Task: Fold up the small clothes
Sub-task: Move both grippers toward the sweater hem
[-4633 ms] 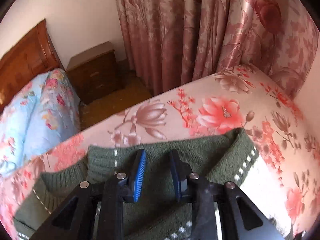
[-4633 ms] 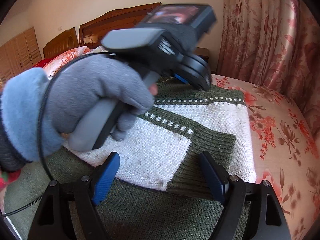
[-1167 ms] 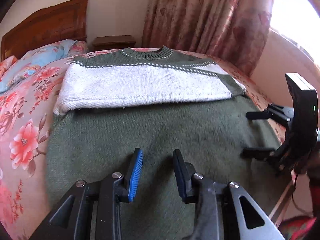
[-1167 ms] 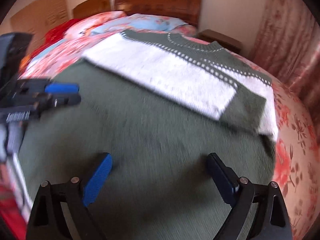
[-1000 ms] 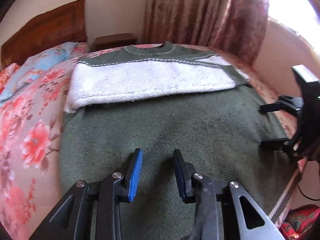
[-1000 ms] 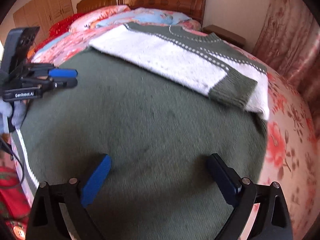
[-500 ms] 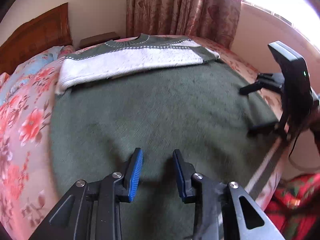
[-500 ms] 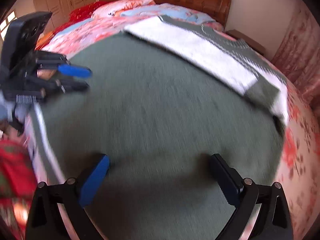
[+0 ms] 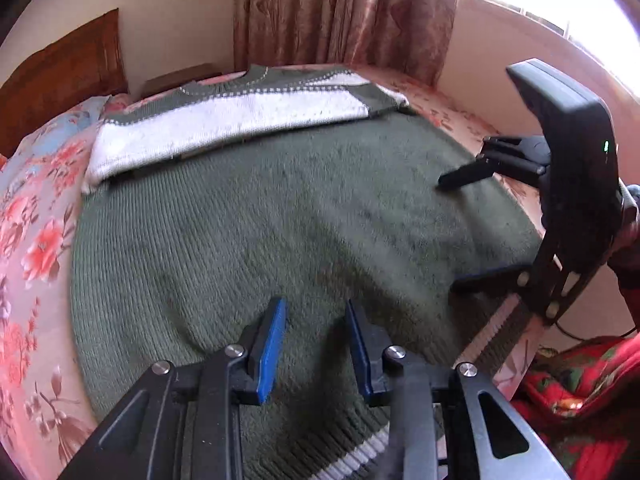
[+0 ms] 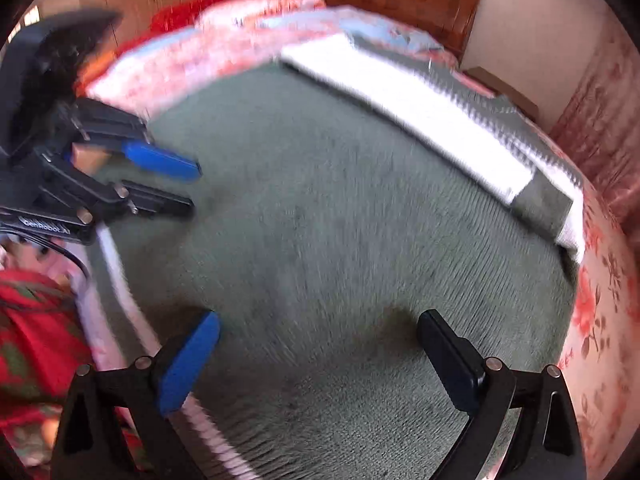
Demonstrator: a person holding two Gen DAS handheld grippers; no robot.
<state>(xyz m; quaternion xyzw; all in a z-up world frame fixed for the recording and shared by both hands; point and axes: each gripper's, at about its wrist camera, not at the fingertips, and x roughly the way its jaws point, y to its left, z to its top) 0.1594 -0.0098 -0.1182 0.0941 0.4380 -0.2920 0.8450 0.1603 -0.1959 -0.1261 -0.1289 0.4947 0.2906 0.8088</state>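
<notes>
A dark green knitted sweater lies flat on the bed, its white sleeves folded across the chest below the collar. My left gripper hovers over the lower body near the striped hem, its jaws a little apart with nothing between them. My right gripper stands wide open at the sweater's right edge. In the right wrist view the right gripper spans bare green knit beside the hem. The left gripper shows at the left, held over the cloth.
The bed carries a pink floral sheet, with a blue floral pillow and a wooden headboard at the far end. Floral curtains and a nightstand stand behind. Red patterned fabric lies below the bed's edge.
Both grippers have drawn back from the folded sleeves toward the hem, which now shows under them. The right gripper has come closer to the left. Neither gripper's opening has changed.
</notes>
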